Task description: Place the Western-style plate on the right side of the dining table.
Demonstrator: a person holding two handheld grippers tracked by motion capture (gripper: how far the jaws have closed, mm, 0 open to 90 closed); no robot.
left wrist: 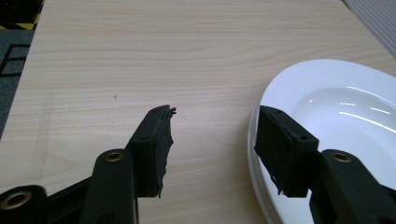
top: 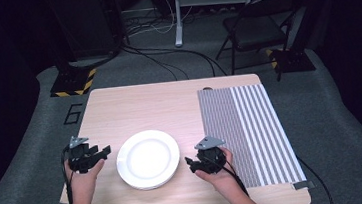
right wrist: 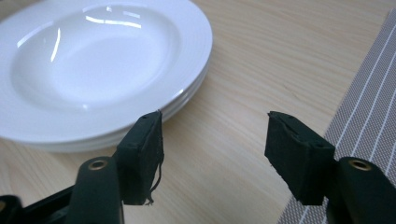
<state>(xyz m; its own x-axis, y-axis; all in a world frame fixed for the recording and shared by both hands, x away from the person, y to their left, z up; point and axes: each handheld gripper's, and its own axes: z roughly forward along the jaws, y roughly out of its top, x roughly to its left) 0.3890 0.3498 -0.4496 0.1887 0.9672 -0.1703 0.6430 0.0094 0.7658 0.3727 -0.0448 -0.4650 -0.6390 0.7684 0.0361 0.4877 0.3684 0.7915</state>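
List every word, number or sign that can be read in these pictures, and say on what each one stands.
"6": a dark outlined numeral on the grey floor to the left of the table, at.
Yellow and black hazard stripes, with no text, on the stand base behind the table.
There is no writing on the plates, the striped mat or either hand-held gripper.
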